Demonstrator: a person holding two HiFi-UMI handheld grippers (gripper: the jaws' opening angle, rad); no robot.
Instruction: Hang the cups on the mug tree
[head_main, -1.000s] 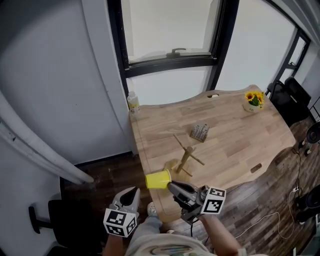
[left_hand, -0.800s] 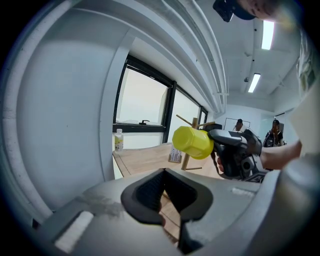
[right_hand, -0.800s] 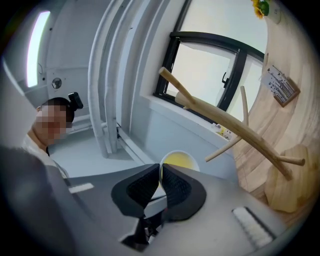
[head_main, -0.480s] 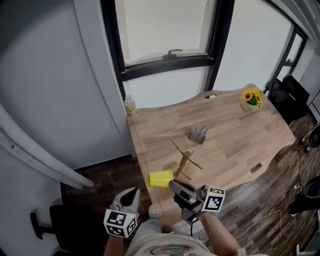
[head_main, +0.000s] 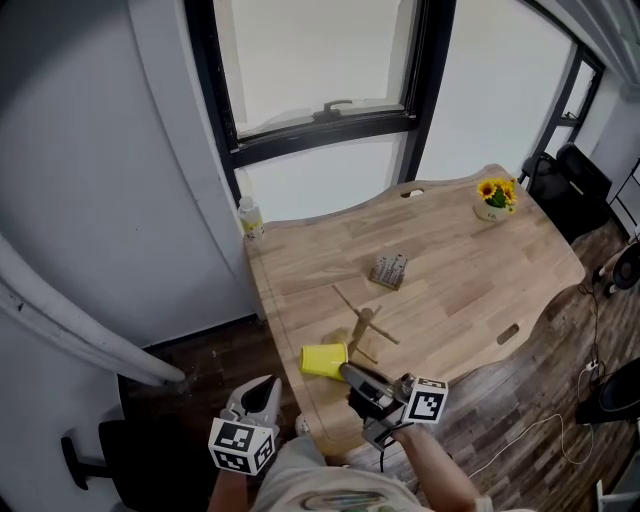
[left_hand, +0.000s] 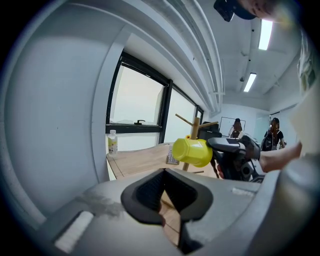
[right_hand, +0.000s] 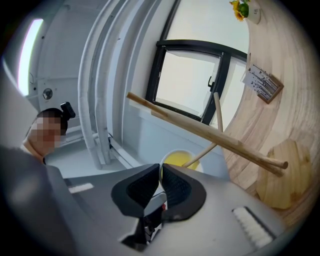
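A wooden mug tree (head_main: 366, 328) stands near the table's front left edge, bare of cups. My right gripper (head_main: 349, 374) is shut on the rim of a yellow cup (head_main: 323, 360), held on its side just left of the tree's base. In the right gripper view the cup's wall (right_hand: 177, 160) sits between the pads, with a thin peg (right_hand: 201, 151) pointing at its mouth and the tree's stem (right_hand: 210, 132) crossing above. My left gripper (head_main: 262, 396) hangs low off the table's left corner, shut and empty. From it I see the cup (left_hand: 192, 151) in front of the tree (left_hand: 196, 129).
On the wooden table (head_main: 470, 270) stand a small bottle (head_main: 250, 217) at the back left corner, a flower pot (head_main: 494, 196) at the back right and a card block (head_main: 389, 269) in the middle. A black chair (head_main: 100, 450) stands on the floor at left.
The right gripper has carried the yellow cup a little closer to the mug tree. The left gripper has stayed where it was.
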